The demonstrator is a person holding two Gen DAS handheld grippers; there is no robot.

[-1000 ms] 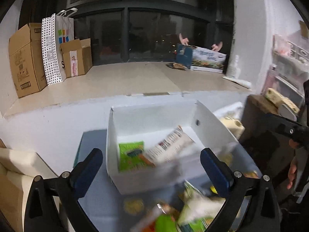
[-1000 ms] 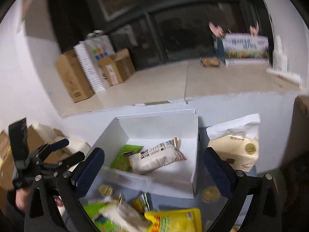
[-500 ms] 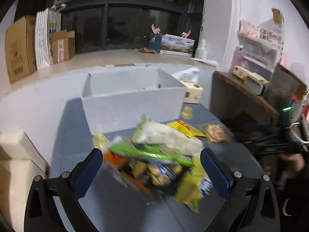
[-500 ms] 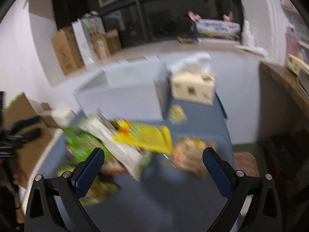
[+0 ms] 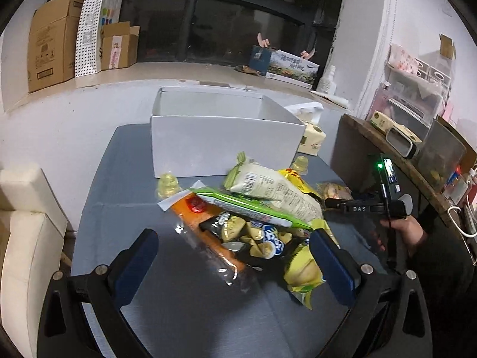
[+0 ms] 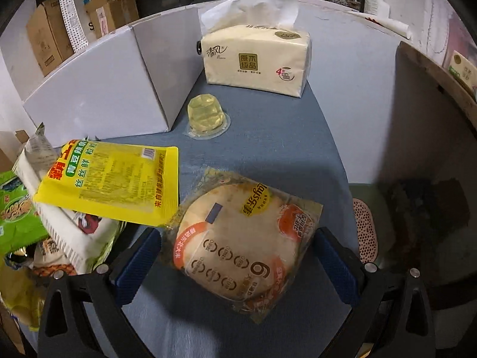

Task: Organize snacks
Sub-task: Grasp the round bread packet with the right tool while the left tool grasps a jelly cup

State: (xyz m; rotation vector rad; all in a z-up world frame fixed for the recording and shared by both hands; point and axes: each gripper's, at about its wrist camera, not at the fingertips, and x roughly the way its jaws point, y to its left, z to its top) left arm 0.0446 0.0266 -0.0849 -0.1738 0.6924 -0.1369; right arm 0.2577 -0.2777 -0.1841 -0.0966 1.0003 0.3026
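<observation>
Both views are dropping from the box (image 5: 223, 137) toward the snack heap (image 5: 253, 217). Right hand-held gripper (image 6: 238, 265), jaws spread, is straddling the round pastry pack (image 6: 241, 247) on the desk (image 6: 283, 155); left hand-held gripper (image 5: 235, 262) is hovering open and empty. Next pick likely.

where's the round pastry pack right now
In the right wrist view the pastry pack lies flat on the blue table, between the open right gripper fingers, beside the yellow bag and nearer than the jelly cup.
</observation>
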